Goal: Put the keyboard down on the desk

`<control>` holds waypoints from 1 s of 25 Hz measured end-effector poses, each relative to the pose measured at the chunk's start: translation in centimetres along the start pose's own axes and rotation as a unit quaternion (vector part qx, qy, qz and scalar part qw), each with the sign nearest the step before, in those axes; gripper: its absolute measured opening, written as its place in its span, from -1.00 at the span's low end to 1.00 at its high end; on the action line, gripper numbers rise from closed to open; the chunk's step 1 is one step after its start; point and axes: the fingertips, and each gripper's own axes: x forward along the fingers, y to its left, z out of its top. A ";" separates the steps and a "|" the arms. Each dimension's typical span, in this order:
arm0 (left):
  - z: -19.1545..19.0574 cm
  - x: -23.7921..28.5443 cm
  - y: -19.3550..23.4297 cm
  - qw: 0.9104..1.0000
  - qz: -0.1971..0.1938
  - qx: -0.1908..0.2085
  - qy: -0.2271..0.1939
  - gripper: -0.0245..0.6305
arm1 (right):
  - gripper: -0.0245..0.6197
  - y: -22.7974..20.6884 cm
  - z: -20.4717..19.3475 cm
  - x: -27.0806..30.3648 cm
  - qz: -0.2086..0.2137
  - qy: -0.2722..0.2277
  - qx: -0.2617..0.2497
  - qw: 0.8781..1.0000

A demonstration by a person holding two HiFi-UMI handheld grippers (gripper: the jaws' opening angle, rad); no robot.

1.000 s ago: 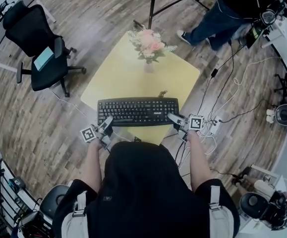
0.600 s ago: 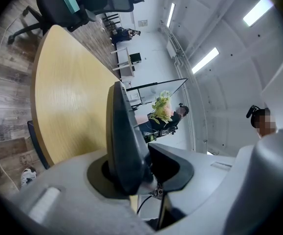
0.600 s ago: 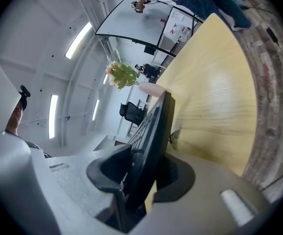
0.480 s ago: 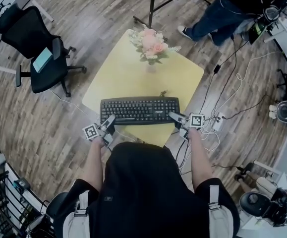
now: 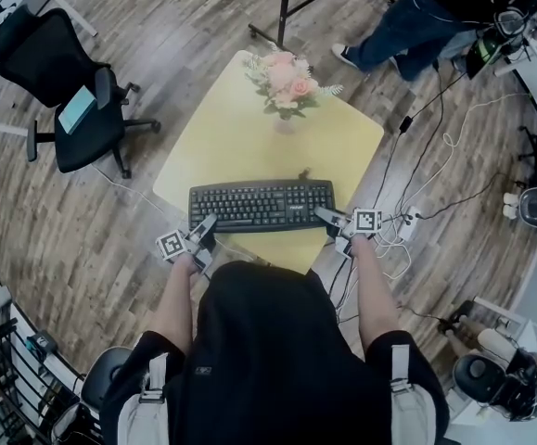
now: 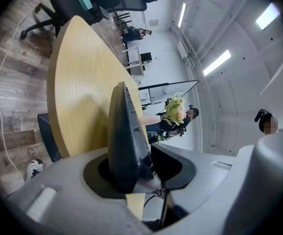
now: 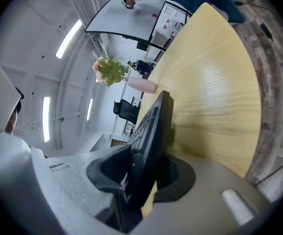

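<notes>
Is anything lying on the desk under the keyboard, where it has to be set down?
Nothing visible does. The keyboard is over the near part of the desk, and the wood showing around it is bare. The vase of flowers stands at the far end, well apart from it.

Keyboard edge clamped in right gripper jaws, yellow desk alongside, flower vase beyond
</notes>
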 end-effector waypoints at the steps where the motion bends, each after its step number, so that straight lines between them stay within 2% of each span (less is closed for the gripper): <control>1: -0.1 0.0 0.3 1.000 0.010 0.003 0.002 -0.47 | -0.50 -0.4 -0.2 0.0 -0.008 0.001 0.008 1.000; 3: -0.4 -0.2 1.4 0.998 0.042 0.031 0.022 -0.41 | -0.50 -0.9 -0.3 -0.1 -0.022 -0.001 0.020 1.000; 5: -1.2 -0.6 2.9 0.990 0.088 0.083 0.069 -0.34 | -0.48 -1.2 0.0 -0.1 -0.033 -0.001 0.009 0.999; 7: -1.8 -0.9 3.5 0.985 0.103 0.100 0.093 -0.26 | -0.46 -1.3 0.0 0.0 -0.042 0.003 0.006 0.999; 10: -1.9 -1.2 3.8 0.985 0.108 0.101 0.091 -0.24 | -0.43 -2.3 -0.1 -0.5 -0.082 0.016 -0.020 0.996; 16: -1.9 -1.1 4.0 0.979 0.127 0.129 0.091 -0.20 | -0.33 -2.9 0.0 -0.9 -0.126 0.012 -0.064 0.990; 20: -1.6 -0.8 3.6 0.969 0.149 0.173 0.096 -0.09 | -0.21 -3.7 -0.2 -1.5 -0.171 0.011 -0.089 0.981; 25: -0.8 -0.9 4.0 0.951 0.191 0.228 0.086 0.04 | -0.16 -4.4 -0.4 -1.7 -0.216 -0.001 -0.114 0.970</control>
